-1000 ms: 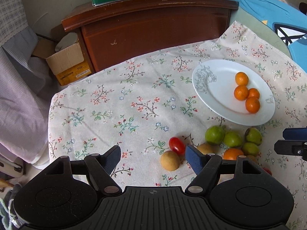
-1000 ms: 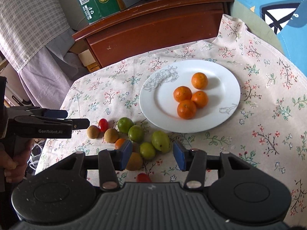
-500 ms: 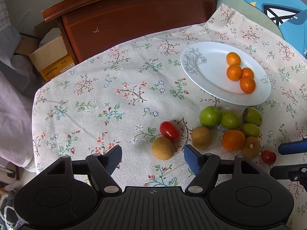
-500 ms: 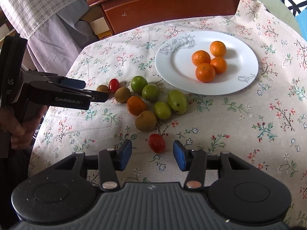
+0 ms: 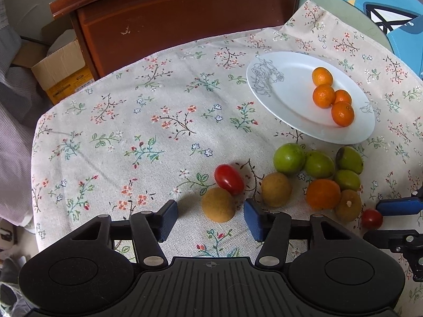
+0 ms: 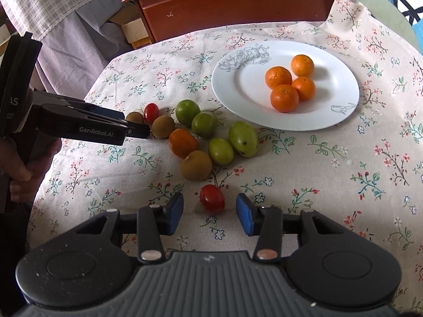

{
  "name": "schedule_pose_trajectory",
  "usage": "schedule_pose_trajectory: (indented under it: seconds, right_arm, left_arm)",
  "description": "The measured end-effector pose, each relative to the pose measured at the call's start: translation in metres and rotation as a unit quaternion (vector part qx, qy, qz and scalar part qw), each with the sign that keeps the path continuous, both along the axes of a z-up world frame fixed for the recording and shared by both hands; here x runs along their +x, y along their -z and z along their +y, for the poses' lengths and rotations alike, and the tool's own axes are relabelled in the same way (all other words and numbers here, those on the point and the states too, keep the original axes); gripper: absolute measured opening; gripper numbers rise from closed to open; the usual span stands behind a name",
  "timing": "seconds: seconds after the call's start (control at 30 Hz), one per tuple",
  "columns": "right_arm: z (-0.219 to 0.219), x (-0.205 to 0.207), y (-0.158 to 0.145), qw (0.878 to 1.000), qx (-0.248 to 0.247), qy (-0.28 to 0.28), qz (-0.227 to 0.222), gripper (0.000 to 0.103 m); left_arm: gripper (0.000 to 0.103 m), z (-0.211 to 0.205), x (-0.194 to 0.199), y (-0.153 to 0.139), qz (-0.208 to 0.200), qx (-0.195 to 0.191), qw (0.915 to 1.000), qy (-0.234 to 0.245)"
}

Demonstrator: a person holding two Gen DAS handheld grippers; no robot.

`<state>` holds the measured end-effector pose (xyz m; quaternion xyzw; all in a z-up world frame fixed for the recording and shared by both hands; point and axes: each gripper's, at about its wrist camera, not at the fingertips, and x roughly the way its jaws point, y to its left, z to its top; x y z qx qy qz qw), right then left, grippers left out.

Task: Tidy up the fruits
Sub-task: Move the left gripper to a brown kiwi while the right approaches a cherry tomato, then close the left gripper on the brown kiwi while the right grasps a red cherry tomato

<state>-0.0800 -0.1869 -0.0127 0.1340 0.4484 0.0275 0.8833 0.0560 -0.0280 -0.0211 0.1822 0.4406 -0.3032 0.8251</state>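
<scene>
While both sets of fingers closing, nothing pinched yet. Left gripper (image 5: 210, 218) straddles brown fruit (image 5: 218, 204) on surface, cherry tomato (image 5: 228, 179) touching it behind, so squeeze low, don't nudge neighbour. Right gripper (image 6: 209, 210) brackets lone cherry tomato (image 6: 212, 199); go gentle, soft skin. Plate (image 6: 238, 84) holds four oranges.

Right hand-held gripper (image 6: 209, 209) closing around cherry tomato (image 6: 212, 198), pads not touching
</scene>
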Motion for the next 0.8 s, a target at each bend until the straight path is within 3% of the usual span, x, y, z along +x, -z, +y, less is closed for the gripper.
schedule_pose_trajectory:
  seconds: [0.13,0.23,0.3,0.5,0.8]
  right_arm:
    - [0.002,0.001,0.0,1.0,-0.007,-0.005,-0.003,0.035]
    - [0.003,0.0,0.0,1.0,-0.015,-0.008,-0.005,0.028]
    - [0.003,0.001,0.001,1.0,-0.019,-0.009,-0.006,0.021]
    - [0.004,0.002,0.0,1.0,-0.021,-0.012,-0.009,0.02]
    - [-0.001,0.004,-0.003,1.0,-0.007,0.003,-0.021,0.02]
  left_arm:
    - [0.052,-0.001,0.0,0.0,-0.001,-0.003,1.0,0.0]
    - [0.044,-0.001,0.0,0.0,-0.005,-0.005,1.0,0.002]
    - [0.033,-0.001,-0.001,-0.001,-0.006,-0.007,0.9999,0.005]
    - [0.024,-0.003,-0.003,-0.002,-0.002,-0.009,0.9999,0.01]
    - [0.024,-0.001,-0.011,-0.011,-0.01,-0.021,0.9997,0.006]
